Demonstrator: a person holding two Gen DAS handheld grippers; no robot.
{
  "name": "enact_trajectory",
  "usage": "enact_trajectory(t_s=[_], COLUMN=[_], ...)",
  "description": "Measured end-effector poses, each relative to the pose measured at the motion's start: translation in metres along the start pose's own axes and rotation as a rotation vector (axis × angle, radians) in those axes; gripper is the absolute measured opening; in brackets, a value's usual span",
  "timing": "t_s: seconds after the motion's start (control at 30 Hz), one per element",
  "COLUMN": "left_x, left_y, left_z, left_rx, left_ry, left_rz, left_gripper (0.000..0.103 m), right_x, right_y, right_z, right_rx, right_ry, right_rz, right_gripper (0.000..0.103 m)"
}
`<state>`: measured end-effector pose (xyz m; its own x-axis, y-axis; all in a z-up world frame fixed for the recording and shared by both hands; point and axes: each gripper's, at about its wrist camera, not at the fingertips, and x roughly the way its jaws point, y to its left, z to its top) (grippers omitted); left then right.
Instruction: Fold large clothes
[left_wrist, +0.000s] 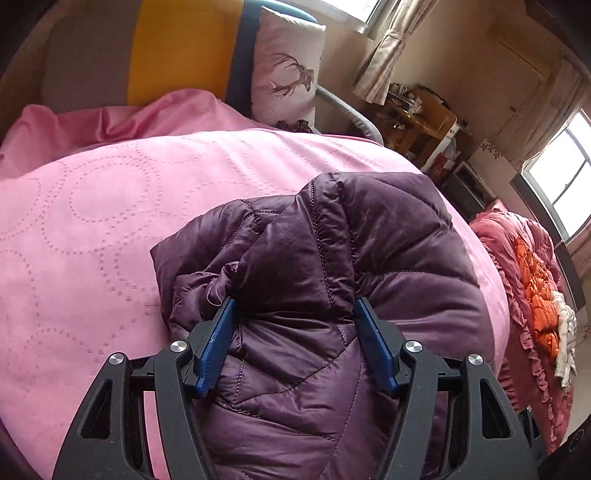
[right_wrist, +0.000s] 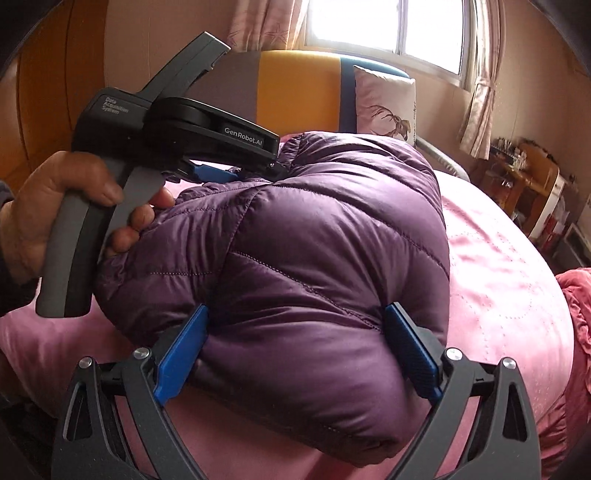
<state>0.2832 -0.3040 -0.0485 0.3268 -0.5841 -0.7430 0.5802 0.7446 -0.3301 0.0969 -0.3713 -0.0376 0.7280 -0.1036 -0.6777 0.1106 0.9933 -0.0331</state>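
A purple quilted puffer jacket (left_wrist: 332, 266) lies bundled in thick folds on the pink bedspread (left_wrist: 92, 229). My left gripper (left_wrist: 295, 310) has its blue pads pressed into a thick fold of the jacket on both sides. In the right wrist view the jacket (right_wrist: 314, 240) bulges up between my right gripper's (right_wrist: 295, 321) blue pads, which squeeze its near edge. The left gripper's body (right_wrist: 177, 129) shows there at the jacket's far left, held by a hand (right_wrist: 55, 214), its blue finger (right_wrist: 212, 172) against the fabric.
A headboard (right_wrist: 295, 85) with grey, yellow and blue panels and a deer-print pillow (right_wrist: 388, 107) stand at the bed's far end. A red ruffled quilt (left_wrist: 524, 280) lies off the bed's right side. A wooden desk (left_wrist: 417, 114) with clutter stands by the curtained window.
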Motion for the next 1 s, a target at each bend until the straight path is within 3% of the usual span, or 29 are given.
enact_trajectory(t_s=[0.2,0.33,0.5,0.73,1.0], left_x=[-0.013,-0.040,-0.076,-0.117,-0.151], left_y=[-0.005,-0.020,-0.023,-0.030,-0.032], left_z=[-0.011,-0.018,-0.038,-0.069,-0.095], left_rx=[0.005,0.051,0.077,0.081,0.045], left_ry=[-0.046,-0.097,-0.166,-0.231,-0.295], left_rz=[0.028,0.117,0.218,0.245,0.292], left_gripper=[0.067,0.084,0.086,0.092,0.099], right_x=[-0.004,-0.021,-0.048,-0.093,-0.124], right_y=[0.006,0.002,-0.005,-0.009,-0.004], right_z=[-0.003,-0.001,0.002,0.009,0.020], right_rx=[0.009,0.041,0.118,0.211,0.284], right_ry=[0.019,0.025,0.024,-0.024,-0.088], right_rz=[-0.034,-0.024,0.003,0.022,-0.118], right_gripper=[0.095,0.098,0.101,0.101,0.101])
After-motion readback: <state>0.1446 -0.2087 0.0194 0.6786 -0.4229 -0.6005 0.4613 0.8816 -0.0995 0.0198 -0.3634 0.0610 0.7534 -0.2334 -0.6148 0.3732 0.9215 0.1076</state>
